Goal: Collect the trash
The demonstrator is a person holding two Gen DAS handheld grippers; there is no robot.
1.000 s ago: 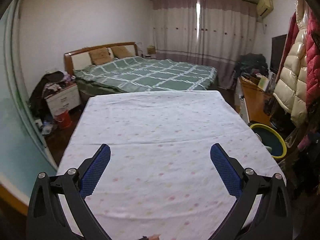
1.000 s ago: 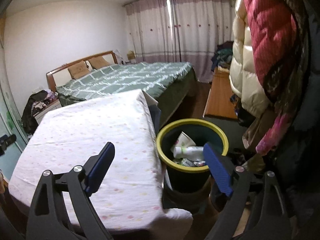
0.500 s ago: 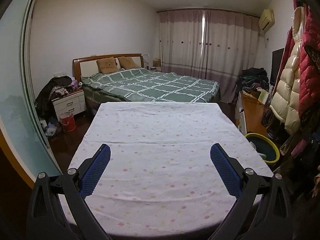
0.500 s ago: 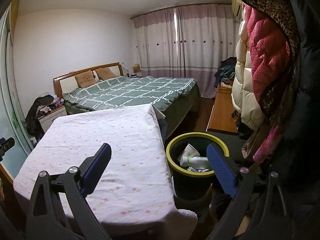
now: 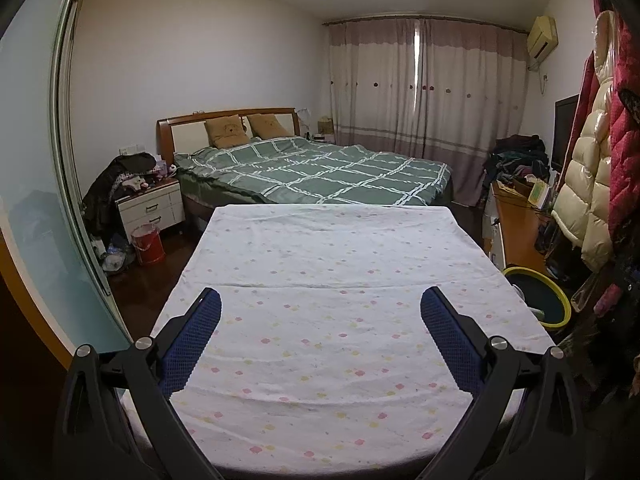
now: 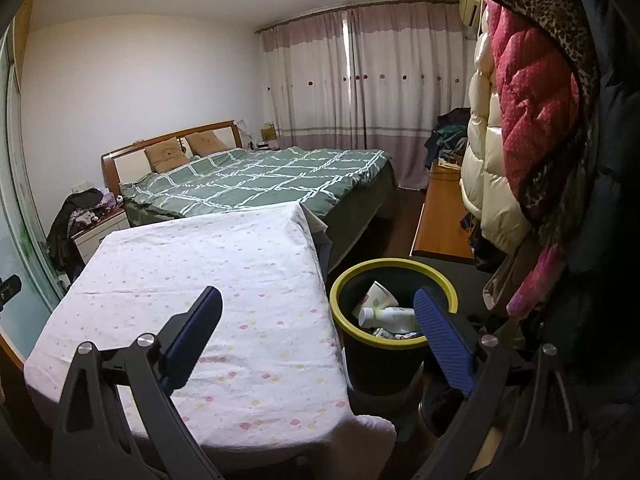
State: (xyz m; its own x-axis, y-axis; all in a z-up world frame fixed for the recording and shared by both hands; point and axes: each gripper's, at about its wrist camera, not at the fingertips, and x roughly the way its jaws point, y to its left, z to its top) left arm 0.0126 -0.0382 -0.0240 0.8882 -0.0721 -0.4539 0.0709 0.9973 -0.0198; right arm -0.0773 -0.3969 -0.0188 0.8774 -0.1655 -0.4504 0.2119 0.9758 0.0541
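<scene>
A bedroom seen from two handheld grippers, each with black arms and blue textured pads. The left gripper (image 5: 320,312) has its jaws spread wide with nothing between them; it touches nothing and hangs above a table covered in a white cloth with small pink and yellow dots (image 5: 328,264). The right gripper (image 6: 318,316) is likewise spread wide and empty, held above the table's right edge, with its left finger over the cloth and its right finger in front of a trash bin (image 6: 376,354). The bin is dark with a yellow rim and stands on the floor just beside the table's right side. Inside it lie a white paper cup (image 6: 376,300) with a faint printed pattern, tipped on its side, a white plastic bottle (image 6: 390,316) lying flat below the cup, and some smaller scraps of packaging (image 6: 396,334) too small to make out. In the left view only part of the same bin shows past the table's right edge. The tabletop carries no loose items. Beyond the table is a bed with a green checked cover (image 5: 316,172) and two brown pillows against a wooden headboard. A white nightstand (image 5: 150,210) piled with clothes stands left of the bed, and a small red bucket (image 5: 148,244) sits on the floor in front of it. Pale curtains (image 5: 424,92) cover the far window. Padded coats (image 6: 520,120), cream and red, hang along the right side.
</scene>
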